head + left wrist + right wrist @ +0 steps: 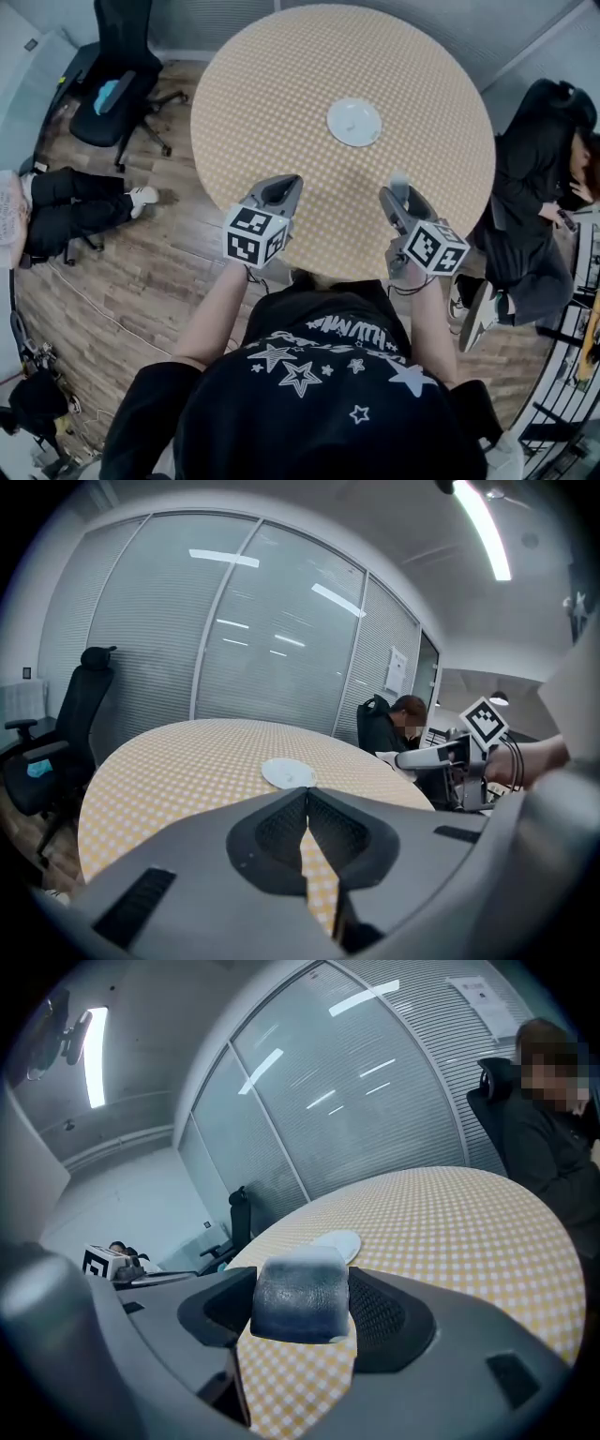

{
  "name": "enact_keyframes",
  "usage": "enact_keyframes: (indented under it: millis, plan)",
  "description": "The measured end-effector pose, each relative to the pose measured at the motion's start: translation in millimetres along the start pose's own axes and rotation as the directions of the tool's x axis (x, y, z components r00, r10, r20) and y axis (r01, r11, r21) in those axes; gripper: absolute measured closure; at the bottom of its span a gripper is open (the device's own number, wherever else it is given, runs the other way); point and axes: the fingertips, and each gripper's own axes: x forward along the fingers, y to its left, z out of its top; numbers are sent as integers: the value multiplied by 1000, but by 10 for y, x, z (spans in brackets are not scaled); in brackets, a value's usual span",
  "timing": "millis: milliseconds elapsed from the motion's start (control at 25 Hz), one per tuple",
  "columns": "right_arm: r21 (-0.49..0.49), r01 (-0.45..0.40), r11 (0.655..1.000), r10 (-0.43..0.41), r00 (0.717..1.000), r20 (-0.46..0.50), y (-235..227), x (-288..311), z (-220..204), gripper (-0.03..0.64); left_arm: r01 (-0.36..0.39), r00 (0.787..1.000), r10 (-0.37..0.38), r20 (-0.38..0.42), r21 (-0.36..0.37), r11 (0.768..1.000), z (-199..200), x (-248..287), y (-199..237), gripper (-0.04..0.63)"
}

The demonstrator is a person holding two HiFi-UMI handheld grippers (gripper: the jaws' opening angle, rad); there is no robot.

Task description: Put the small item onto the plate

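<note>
Could fall short of the plate point(354, 122) if let go here: well ahead and a little to the left, near the middle of the table point(272, 84). Could bounce or tumble off so shallow a dish if dropped from a height rather than set down. Could shove the light plate across the cloth if brought in too low. Could also squirt sideways out of the grip, being held only by its two flanks and, by the look of it, somewhat soft.

Held in the right gripper point(397, 190), above the near part of the table: the item point(300, 1299), pinched between both jaws, which stand apart by just its width. Not touching the tabletop, so far as the gripper view shows.

Left gripper point(307, 808): jaws pressed together, nothing between them, hanging idle beside the right one at the table's near edge.

Looks like a small rounded block, dark blue-grey, with a mottled, leathery skin and a paler upper face. Corners blunt, sides slightly bulged. Material not certain from here.
</note>
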Motion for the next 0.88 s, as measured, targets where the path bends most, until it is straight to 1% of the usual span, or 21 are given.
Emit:
enact_keyframes:
  millis: [200, 560, 880]
  plan:
    - [-18, 3, 1000, -3, 999, -35, -62, 142, 44, 308, 4, 1000, -4, -6, -28, 1000, 12, 126, 73, 586]
    - [-62, -43, 997, 37, 995, -91, -200, 671, 185, 308, -34, 999, 32, -43, -47, 998, -12, 296, 244, 586]
    - [-82, -64, 995, 52, 990, -131, -353, 1064, 234, 308, -66, 996, 62, -63, -54, 996, 37, 556, 370, 586]
